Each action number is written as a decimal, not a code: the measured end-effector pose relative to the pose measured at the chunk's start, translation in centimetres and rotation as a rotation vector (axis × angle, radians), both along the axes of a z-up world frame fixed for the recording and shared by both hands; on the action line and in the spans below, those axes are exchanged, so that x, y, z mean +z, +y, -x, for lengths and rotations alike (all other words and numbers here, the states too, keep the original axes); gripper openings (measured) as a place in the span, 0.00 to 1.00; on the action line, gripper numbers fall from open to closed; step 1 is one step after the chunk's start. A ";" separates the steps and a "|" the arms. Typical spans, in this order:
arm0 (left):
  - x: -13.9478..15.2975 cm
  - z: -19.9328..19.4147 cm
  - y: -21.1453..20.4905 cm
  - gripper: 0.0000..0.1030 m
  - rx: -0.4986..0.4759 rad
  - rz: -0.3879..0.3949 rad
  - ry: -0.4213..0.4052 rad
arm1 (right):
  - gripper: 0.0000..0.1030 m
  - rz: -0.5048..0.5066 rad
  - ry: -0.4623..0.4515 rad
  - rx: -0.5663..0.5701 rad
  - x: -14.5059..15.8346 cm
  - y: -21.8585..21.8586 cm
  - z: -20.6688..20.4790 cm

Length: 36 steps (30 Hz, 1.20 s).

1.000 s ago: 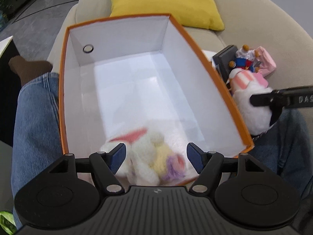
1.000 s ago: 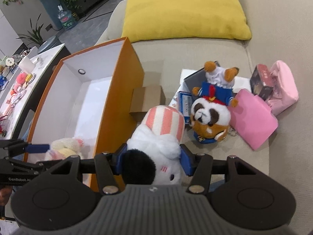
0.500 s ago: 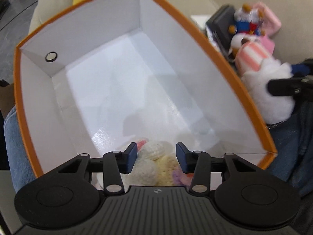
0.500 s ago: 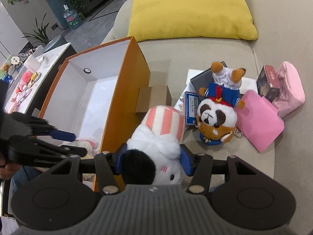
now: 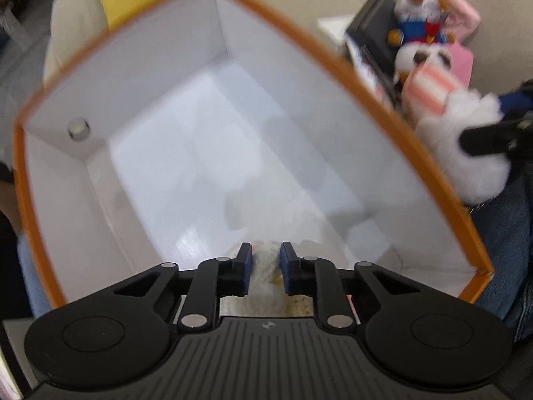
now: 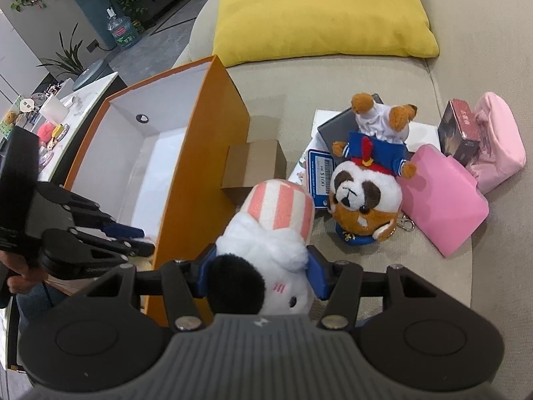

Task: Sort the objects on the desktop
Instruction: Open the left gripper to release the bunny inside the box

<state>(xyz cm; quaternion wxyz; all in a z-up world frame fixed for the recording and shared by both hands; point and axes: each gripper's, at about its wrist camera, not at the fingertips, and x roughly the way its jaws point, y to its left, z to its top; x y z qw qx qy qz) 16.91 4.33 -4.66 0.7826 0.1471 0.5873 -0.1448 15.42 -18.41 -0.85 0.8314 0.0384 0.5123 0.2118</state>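
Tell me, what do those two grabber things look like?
Both the left gripper and the right gripper are black plastic, with ribbed grey bodies, round discs at each side, silver rivets and two fingers tipped with blue pads. The person wears blue denim jeans.

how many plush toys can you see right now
3. A white striped-hat plush sits between the right gripper's fingers; a panda plush lies on the sofa; a cream plush sits in the orange box. Others may be hidden.

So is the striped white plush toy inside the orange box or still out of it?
Out. The striped white plush toy sits between the right claw pads, outside the orange box wall, over the sofa side.
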 end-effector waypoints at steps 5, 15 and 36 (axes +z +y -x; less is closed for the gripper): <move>3.9 1.3 0.0 0.00 -0.015 0.037 -0.139 | 0.56 -0.006 -0.004 -0.009 0.0 -0.3 -0.1; 2.3 5.4 5.1 0.00 0.099 -0.015 -0.094 | 0.56 -0.024 -0.054 0.010 2.0 0.1 0.2; 1.2 0.3 0.5 0.27 -0.027 0.075 -0.101 | 0.56 0.023 -0.031 0.011 1.2 0.3 -0.5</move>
